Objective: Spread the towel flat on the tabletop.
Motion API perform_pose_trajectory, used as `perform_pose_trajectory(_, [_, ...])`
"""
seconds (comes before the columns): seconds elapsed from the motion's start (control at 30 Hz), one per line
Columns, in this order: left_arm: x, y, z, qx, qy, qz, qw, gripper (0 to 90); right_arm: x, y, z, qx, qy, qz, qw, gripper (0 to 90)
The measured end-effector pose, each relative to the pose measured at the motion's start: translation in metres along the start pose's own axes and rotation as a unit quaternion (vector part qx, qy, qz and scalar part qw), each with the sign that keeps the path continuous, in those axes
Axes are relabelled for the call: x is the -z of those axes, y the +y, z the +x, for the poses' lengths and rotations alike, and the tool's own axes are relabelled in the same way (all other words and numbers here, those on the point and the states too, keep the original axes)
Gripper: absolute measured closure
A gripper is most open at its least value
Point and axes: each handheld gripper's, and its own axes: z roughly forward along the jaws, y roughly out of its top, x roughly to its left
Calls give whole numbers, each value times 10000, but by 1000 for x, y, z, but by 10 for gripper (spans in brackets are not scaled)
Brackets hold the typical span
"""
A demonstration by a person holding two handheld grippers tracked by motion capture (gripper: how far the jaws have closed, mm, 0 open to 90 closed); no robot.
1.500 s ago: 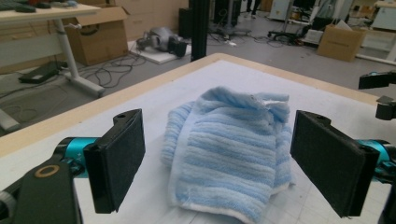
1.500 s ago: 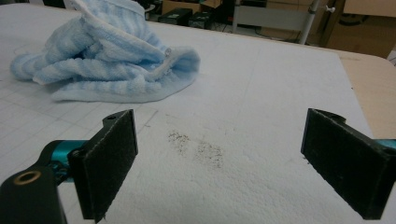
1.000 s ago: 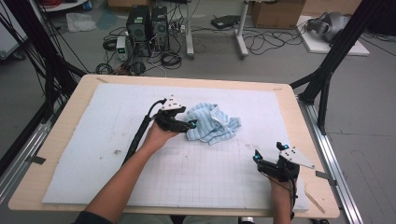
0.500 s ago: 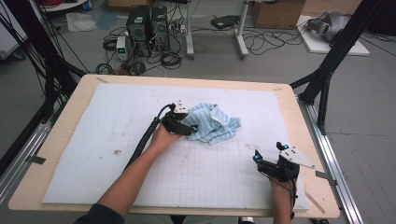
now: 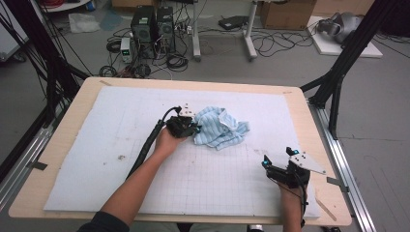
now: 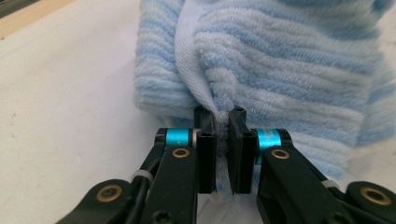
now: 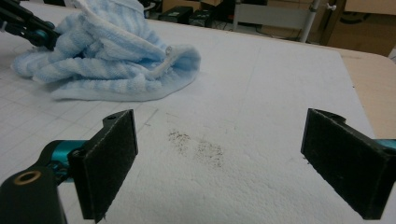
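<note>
Left claw [image 6: 222, 140], jaws just closed, pinches the crumpled towel's [image 5: 220, 128] hem; its bulk stretches rightward across the mat [image 5: 96, 145].

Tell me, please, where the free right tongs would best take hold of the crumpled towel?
Probably the towel's loose corner sticking out on its right, approached low from the right tongs' side: that edge lies thin and flat, opposite the fold the left tongs pinch.

Lab, PC towers [image 5: 153, 24] on floor, cable tangle [image 5: 270, 43], black rig frame [image 5: 338, 72]
</note>
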Motion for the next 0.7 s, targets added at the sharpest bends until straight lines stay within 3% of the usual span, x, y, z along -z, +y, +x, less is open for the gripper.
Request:
perform_pose_trajectory(0.07, [8, 4, 2, 97, -93, -219, 9997, 837, -1, 0, 0, 43, 9, 12, 10000, 99])
perform_pose_trajectory(0.1, [18, 8, 3, 200, -178, -490, 9984, 838, -1, 1, 0, 41, 43, 68, 10000, 100])
perform_pose_trajectory(0.13, [18, 8, 3, 200, -178, -490, 9984, 838, -1, 1, 0, 75, 49, 65, 9999, 100])
perform_pose_trajectory(0.2, [30, 13, 6, 297, -194, -776, 9964, 838, -2, 1, 0, 69, 69, 120, 9999, 100])
perform_pose_trajectory(0.23, [37, 16, 9, 368, -168, -923, 9949, 838, -5, 3, 0, -35, 233, 222, 9995, 100])
perform_pose_trajectory(0.3, [47, 17, 15, 499, -115, -1119, 9924, 838, -6, 5, 2, -94, 320, 238, 9992, 99])
perform_pose_trajectory(0.37, [54, 17, 22, 611, -49, -1211, 9907, 838, -17, 10, 13, 24, 542, 387, 9978, 100])
perform_pose_trajectory(0.47, [61, 14, 32, 743, 10, -1235, 9896, 838, -26, 15, 23, 206, 681, 544, 9960, 109])
perform_pose_trajectory(0.53, [65, 12, 38, 810, 77, -1253, 9888, 838, -39, 24, 36, 400, 938, 642, 9927, 196])
perform_pose_trajectory(0.6, [69, 10, 43, 873, 139, -1265, 9880, 838, -42, 27, 39, 443, 987, 632, 9921, 202])
perform_pose_trajectory(0.63, [71, 8, 46, 909, 163, -1271, 9876, 837, -52, 35, 46, 525, 1148, 701, 9895, 251])
perform_pose_trajectory(0.7, [74, 5, 50, 946, 213, -1248, 9874, 837, -58, 38, 48, 564, 1221, 789, 9878, 267])
